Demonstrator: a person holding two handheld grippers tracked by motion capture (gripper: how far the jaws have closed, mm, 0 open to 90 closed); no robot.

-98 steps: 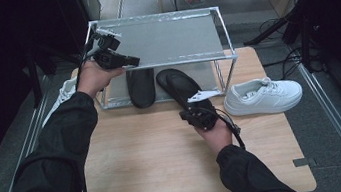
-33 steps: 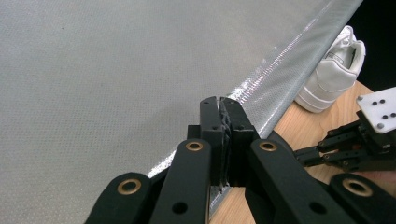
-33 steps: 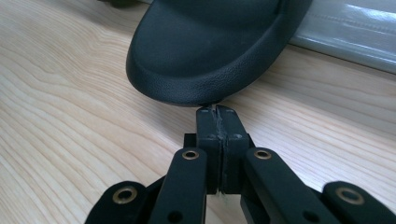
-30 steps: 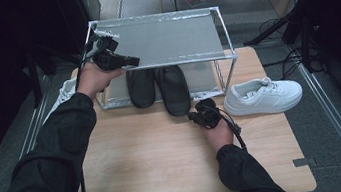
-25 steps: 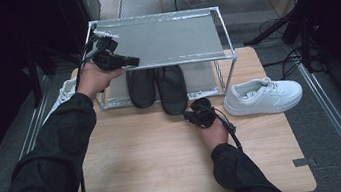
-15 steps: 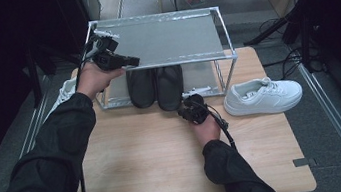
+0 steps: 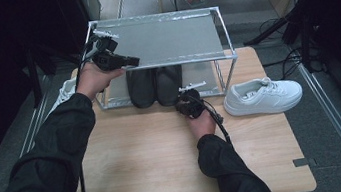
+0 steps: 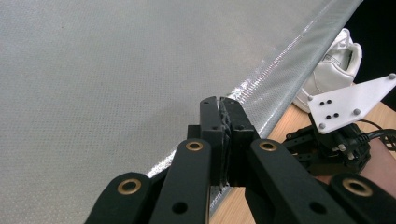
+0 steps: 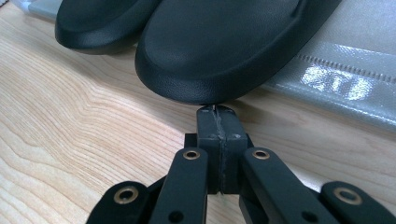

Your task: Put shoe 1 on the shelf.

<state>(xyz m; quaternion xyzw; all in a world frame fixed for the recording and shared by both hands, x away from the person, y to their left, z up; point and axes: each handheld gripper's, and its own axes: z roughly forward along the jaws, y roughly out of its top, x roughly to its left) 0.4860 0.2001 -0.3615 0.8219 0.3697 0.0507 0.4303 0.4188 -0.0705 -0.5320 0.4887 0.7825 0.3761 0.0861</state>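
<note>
The rack (image 7: 160,39) carries the left gripper (image 8: 219,105), whose jaws are together and rest on its top edge. Just ahead of the right gripper (image 9: 215,112), jaws also together, the right black shoe (image 9: 219,42) touches their tips. A further push could drive this shoe against the left black shoe (image 9: 100,23) or turn it crooked on the lower shelf.

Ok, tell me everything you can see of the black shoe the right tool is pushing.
The black shoe is plain and matte, with a finely pebbled, rubbery-looking surface and a rounded end facing the person. It lies flat on the rack's lower shelf, that end overhanging onto the wooden table, close beside a second black shoe on its left. The shut right tool meets its rounded end. No laces or markings show.
</note>
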